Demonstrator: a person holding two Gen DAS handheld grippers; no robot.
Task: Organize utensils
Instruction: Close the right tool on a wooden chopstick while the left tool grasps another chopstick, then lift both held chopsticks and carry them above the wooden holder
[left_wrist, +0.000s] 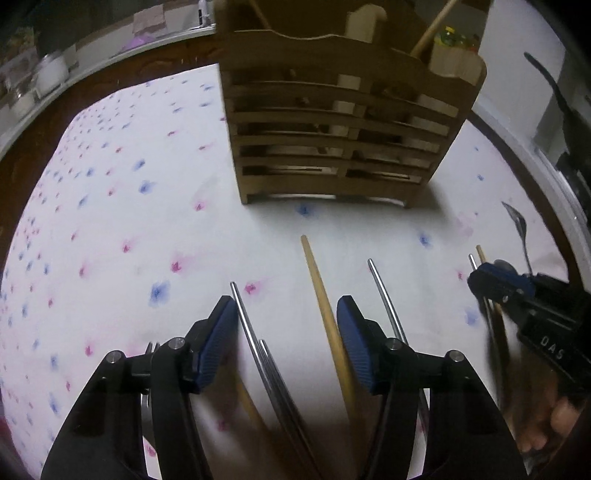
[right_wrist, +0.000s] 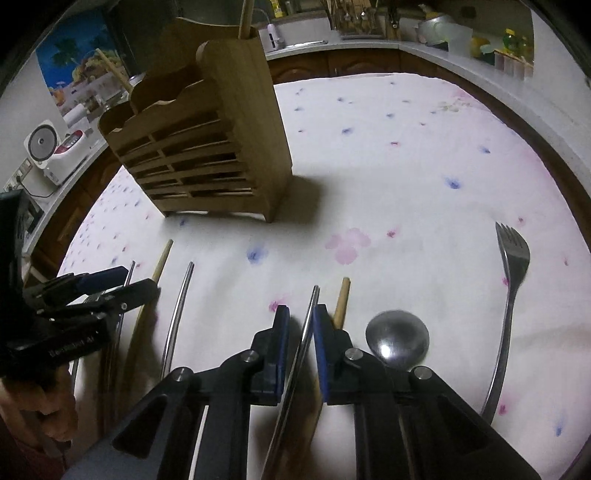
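On the flowered cloth, my left gripper (left_wrist: 286, 306) stands open over a row of utensils. Between its blue pads lie a metal chopstick (left_wrist: 240, 314) and a wooden chopstick (left_wrist: 321, 291), and another metal chopstick (left_wrist: 380, 288) lies just right of the right pad. My right gripper (right_wrist: 301, 310) is shut on a metal chopstick (right_wrist: 308, 321), with a wooden chopstick (right_wrist: 341, 302) just outside its right pad. A spoon (right_wrist: 397, 339) and a fork (right_wrist: 511, 266) lie further right. The slatted wooden utensil holder (left_wrist: 332, 129) (right_wrist: 207, 155) stands upright beyond, with sticks in it.
Each gripper shows in the other's view: the right gripper (left_wrist: 480, 275) at the right edge, the left gripper (right_wrist: 138, 278) at the left, each in a person's hand (right_wrist: 40, 406). A counter with a rice cooker (right_wrist: 51, 151) and jars rings the table (right_wrist: 369, 62).
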